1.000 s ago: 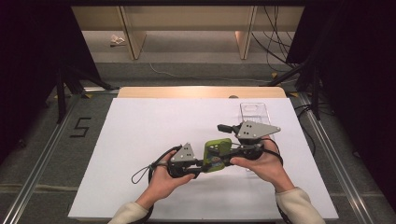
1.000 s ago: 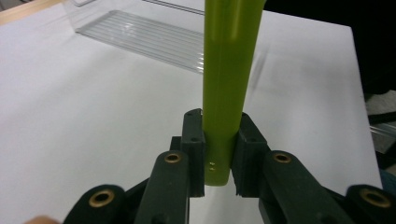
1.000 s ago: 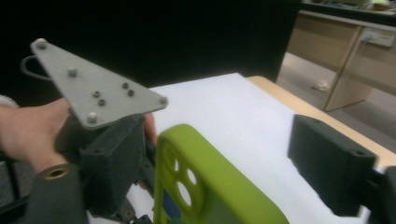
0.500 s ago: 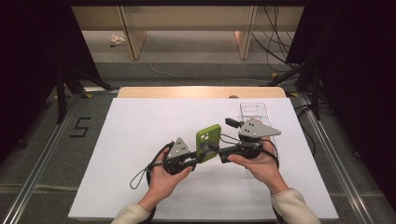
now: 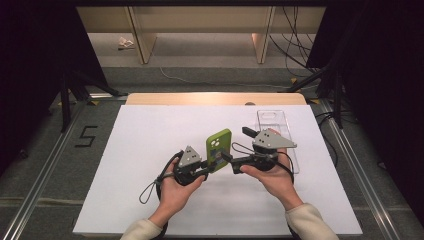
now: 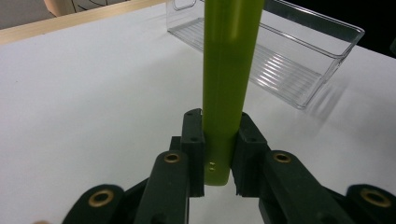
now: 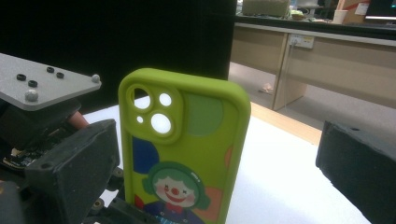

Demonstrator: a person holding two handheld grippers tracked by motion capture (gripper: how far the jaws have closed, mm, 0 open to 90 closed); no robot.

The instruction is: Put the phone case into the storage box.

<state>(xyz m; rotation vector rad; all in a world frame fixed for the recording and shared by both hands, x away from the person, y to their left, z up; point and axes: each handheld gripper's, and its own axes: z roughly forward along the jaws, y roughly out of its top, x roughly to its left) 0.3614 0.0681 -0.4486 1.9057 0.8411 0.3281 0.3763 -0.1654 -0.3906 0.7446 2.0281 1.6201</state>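
Observation:
A lime-green phone case (image 5: pixel 218 147) with a clown picture (image 7: pixel 175 189) stands upright over the white table (image 5: pixel 150 140). My left gripper (image 5: pixel 212 167) is shut on its bottom edge, and both pads press on the case (image 6: pixel 227 70) in the left gripper view. My right gripper (image 5: pixel 240 150) is just right of the case. Its jaws have just been opening and now stand wide open. The right gripper view shows the case's back (image 7: pixel 187 140) in front of the spread jaws, with no pad touching it.
A clear plastic bin (image 5: pixel 277 135) lies on the table at the back right, behind the right hand; in the left gripper view the bin (image 6: pixel 299 60) is beyond the case. The table's wooden far edge (image 5: pixel 215 98) runs behind it.
The case, first held low and flat between both grippers, now stands upright in the left gripper. The right gripper has let go of it, opened wide and drawn slightly right.

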